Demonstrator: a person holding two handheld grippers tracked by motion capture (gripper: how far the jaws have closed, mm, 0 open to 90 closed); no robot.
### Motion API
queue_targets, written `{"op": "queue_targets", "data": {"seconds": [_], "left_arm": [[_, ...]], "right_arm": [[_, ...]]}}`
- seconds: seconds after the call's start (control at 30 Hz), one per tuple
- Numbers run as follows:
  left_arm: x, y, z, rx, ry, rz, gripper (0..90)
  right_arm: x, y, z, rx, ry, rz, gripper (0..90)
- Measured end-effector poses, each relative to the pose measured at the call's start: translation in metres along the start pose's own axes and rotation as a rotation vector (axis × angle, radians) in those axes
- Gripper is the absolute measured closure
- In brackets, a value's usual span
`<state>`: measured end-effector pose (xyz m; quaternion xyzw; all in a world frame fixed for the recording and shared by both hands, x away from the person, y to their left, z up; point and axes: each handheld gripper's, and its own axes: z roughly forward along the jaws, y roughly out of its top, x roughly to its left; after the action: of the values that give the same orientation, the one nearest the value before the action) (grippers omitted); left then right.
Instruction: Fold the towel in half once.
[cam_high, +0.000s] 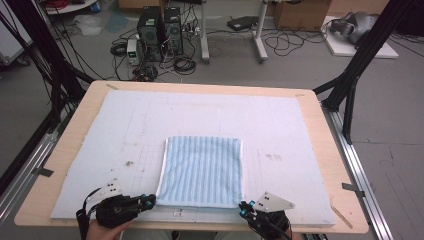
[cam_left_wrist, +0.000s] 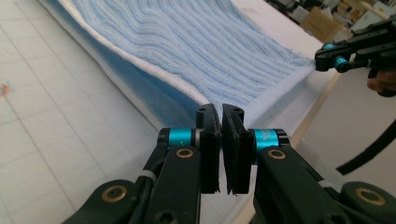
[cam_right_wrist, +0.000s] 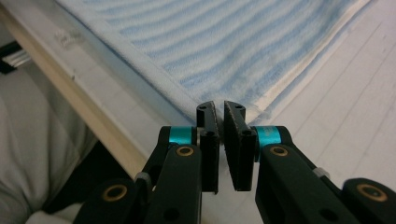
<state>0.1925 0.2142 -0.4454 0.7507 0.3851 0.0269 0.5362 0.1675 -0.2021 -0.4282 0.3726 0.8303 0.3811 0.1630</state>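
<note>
Two grippers, left (cam_high: 148, 201) and right (cam_high: 243, 208), each pinched on a near corner of the striped towel (cam_high: 202, 170), which stretches away across the worktop (cam_high: 320, 120).

left gripper (cam_left_wrist: 220, 122) pinching towel (cam_left_wrist: 196, 42) corner — jaws closed

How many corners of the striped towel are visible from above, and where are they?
4. The towel has two far corners toward the table's middle, and two near corners: one at the left hand-held gripper, one at the right hand-held gripper.
</note>
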Motion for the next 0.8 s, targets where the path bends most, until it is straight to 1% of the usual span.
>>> {"op": "queue_targets", "data": {"seconds": [0.03,0.1,0.13,0.17,0.2,0.23,0.3,0.37,0.4,0.47,0.5,0.57,0.63,0.7,0.77,0.8], "left_arm": [[0.000,-0.001,0.001,0.013,-0.004,0.000,84.8],[0.001,-0.002,0.003,0.030,0.001,-0.001,82.0],[0.001,-0.002,0.004,0.026,0.026,-0.003,75.6],[0.002,-0.001,0.004,0.026,0.037,-0.007,65.4],[0.004,0.001,0.002,0.015,0.049,-0.002,63.3],[0.006,0.003,0.002,0.003,0.056,-0.002,63.1],[0.011,0.009,0.001,-0.018,0.058,-0.009,61.1],[0.016,0.018,0.001,-0.036,0.059,-0.010,61.0],[0.018,0.023,0.003,-0.038,0.053,-0.001,61.0],[0.022,0.033,0.006,-0.043,0.056,0.023,61.0],[0.024,0.038,0.009,-0.047,0.055,0.028,60.8],[0.028,0.048,0.016,-0.065,0.051,0.019,59.3],[0.032,0.055,0.021,-0.060,0.059,0.027,58.9],[0.037,0.062,0.028,-0.047,0.074,0.046,58.7],[0.042,0.067,0.032,-0.056,0.081,0.042,59.0],[0.044,0.070,0.035,-0.067,0.088,0.024,60.1]], "right_arm": [[0.000,-0.003,0.002,0.008,0.000,-0.003,84.6],[0.000,-0.006,0.006,0.044,0.006,0.000,83.0],[0.000,-0.007,0.007,0.039,0.003,-0.005,79.5],[-0.001,-0.006,0.006,0.028,0.010,0.017,76.3],[-0.002,-0.004,0.005,0.014,0.006,0.023,72.6],[-0.005,-0.001,0.004,-0.011,-0.001,0.040,66.9],[-0.011,0.004,0.003,-0.045,-0.005,0.070,62.4],[-0.019,0.011,0.004,-0.071,-0.020,0.086,60.9],[-0.023,0.015,0.006,-0.083,-0.030,0.095,60.7],[-0.031,0.024,0.010,-0.108,-0.039,0.113,60.6],[-0.036,0.028,0.013,-0.118,-0.052,0.119,60.1],[-0.046,0.036,0.021,-0.132,-0.067,0.142,59.6],[-0.053,0.042,0.026,-0.140,-0.075,0.160,59.4],[-0.059,0.048,0.032,-0.144,-0.082,0.167,59.7],[-0.066,0.054,0.040,-0.130,-0.093,0.171,61.3],[-0.068,0.056,0.043,-0.124,-0.094,0.174,63.0]]}}
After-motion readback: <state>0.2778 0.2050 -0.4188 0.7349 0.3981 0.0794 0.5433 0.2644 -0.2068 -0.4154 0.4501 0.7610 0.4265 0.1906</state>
